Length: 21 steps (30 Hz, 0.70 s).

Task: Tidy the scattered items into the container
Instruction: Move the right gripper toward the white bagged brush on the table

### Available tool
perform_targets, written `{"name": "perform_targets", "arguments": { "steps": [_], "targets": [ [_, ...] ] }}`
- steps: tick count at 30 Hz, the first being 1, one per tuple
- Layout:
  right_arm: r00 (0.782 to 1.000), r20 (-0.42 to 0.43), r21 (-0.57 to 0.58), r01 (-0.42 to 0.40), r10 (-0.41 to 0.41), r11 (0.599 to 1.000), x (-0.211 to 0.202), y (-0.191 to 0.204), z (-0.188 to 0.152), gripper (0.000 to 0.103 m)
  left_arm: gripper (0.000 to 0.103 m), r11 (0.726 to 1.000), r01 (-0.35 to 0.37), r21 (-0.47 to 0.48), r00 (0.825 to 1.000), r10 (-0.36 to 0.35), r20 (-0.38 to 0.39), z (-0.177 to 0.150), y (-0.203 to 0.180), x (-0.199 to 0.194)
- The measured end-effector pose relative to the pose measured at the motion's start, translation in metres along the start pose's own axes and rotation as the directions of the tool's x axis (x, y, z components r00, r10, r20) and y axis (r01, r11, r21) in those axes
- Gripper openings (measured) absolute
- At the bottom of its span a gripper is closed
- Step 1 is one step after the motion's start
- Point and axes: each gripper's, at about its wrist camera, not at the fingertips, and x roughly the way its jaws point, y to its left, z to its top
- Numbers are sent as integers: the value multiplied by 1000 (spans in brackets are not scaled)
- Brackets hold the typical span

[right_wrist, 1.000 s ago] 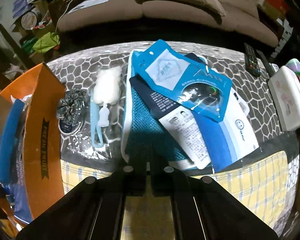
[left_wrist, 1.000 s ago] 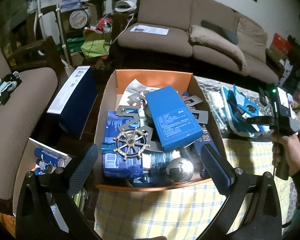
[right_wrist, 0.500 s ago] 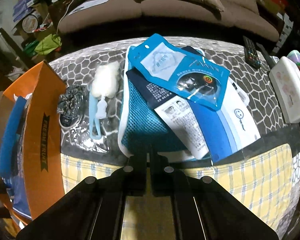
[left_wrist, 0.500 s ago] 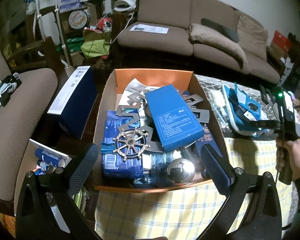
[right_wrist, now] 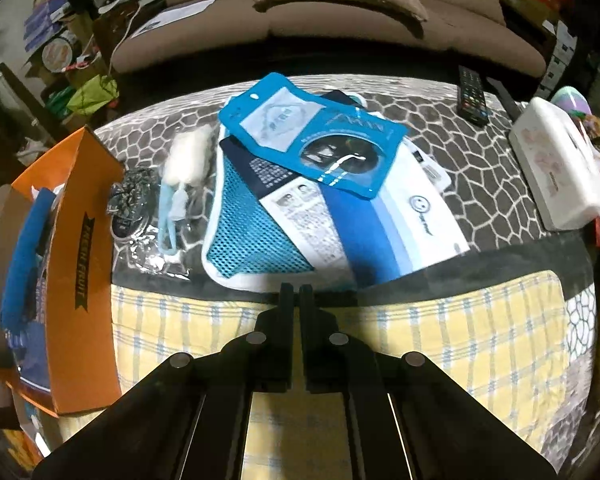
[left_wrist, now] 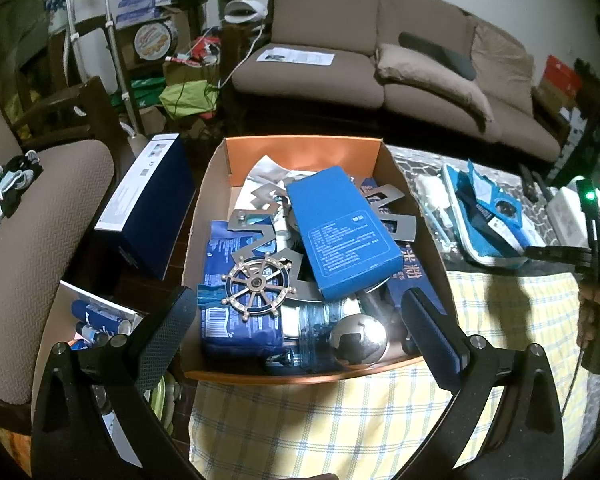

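Note:
The orange cardboard box (left_wrist: 300, 148) is packed with a blue carton (left_wrist: 340, 232), a ship's-wheel ornament (left_wrist: 256, 284), a silver ball (left_wrist: 358, 340) and metal cut-outs. My left gripper (left_wrist: 300, 332) hangs open over its near edge, holding nothing. On the patterned mat lie a blue mesh pouch (right_wrist: 252, 240), a blue packet (right_wrist: 312, 140), a white and blue packet (right_wrist: 412, 224), a bagged white brush (right_wrist: 184, 164) and a dark scrunchie (right_wrist: 134, 192). My right gripper (right_wrist: 296, 292) is shut and empty, just short of the pouch's near edge, above the checked cloth. The box (right_wrist: 80, 240) stands to its left.
A remote (right_wrist: 472, 96) and a white case (right_wrist: 556, 168) lie at the table's far right. A navy box (left_wrist: 148, 204) leans left of the cardboard box, beside an armchair (left_wrist: 40, 240). A brown sofa (left_wrist: 380, 60) runs behind the table. A hand (left_wrist: 596, 320) holds the right gripper.
My right gripper has drawn back from the pile toward the table's near edge and slid right in the left wrist view, still shut. The left gripper has not moved.

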Motion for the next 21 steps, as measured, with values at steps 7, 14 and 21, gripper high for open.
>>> {"name": "perform_targets", "arguments": {
  "steps": [7, 14, 21],
  "targets": [
    [1000, 1, -1, -22, 22, 1000, 0, -1, 1, 3, 102, 1000, -16, 1, 1000, 16, -6, -1, -2, 2],
    [997, 13, 4, -75, 75, 997, 13, 12, 17, 5, 102, 999, -36, 4, 999, 36, -14, -2, -3, 8],
    [995, 68, 22, -71, 69, 997, 42, 38, 60, 74, 102, 998, -62, 18, 998, 62, -13, -3, -6, 14]
  ]
}}
